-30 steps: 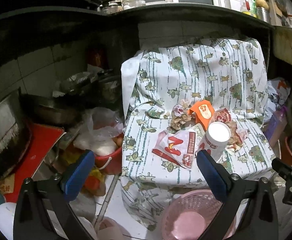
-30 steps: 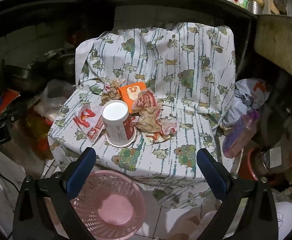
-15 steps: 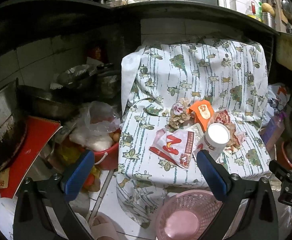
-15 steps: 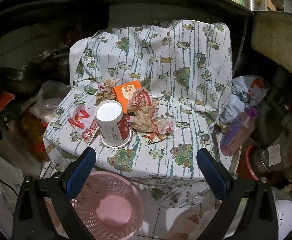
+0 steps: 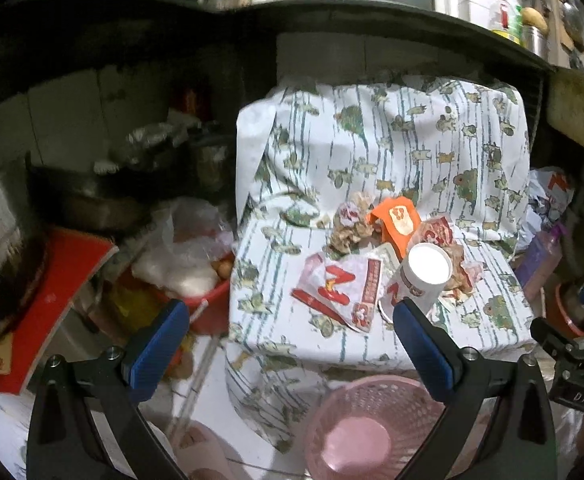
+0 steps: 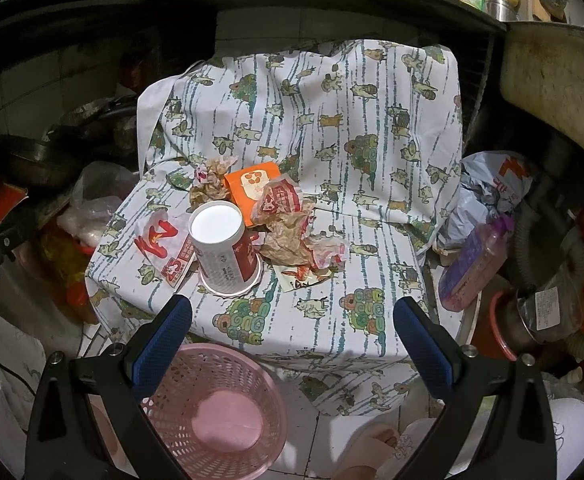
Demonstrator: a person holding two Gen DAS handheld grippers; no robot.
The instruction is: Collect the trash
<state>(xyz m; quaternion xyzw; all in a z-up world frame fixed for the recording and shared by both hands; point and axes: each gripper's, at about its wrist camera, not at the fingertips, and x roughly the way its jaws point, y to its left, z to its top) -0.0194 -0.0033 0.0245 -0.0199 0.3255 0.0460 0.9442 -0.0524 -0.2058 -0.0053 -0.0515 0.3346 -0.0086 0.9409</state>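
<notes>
Since one second ago: both views raised and drawn back slightly; trash unmoved. Left gripper (image 5: 290, 336) spread wide, empty, hanging near of the covered seat (image 5: 407, 152). Right gripper (image 6: 292, 332) likewise wide and empty, with pink basket (image 6: 216, 412) on the floor just below. On the seat, near to far: upturned cup (image 6: 222, 248), bag (image 6: 164, 246) to its left, crumpled wrappers (image 6: 292, 236) to its right, orange box (image 6: 252, 186) and paper wad (image 6: 210, 180) behind.

Step judged: first pick, nothing yet in the basket. Best done by closing across the cup's wall near mid-height, squeezing lightly; thin paper likely to buckle. Flat bag best pinched at a raised edge.

Left view alone: red bucket (image 5: 208, 304), pans at far left. Right view alone: purple bottle (image 6: 471, 264) right of the seat, whole basket rim.
</notes>
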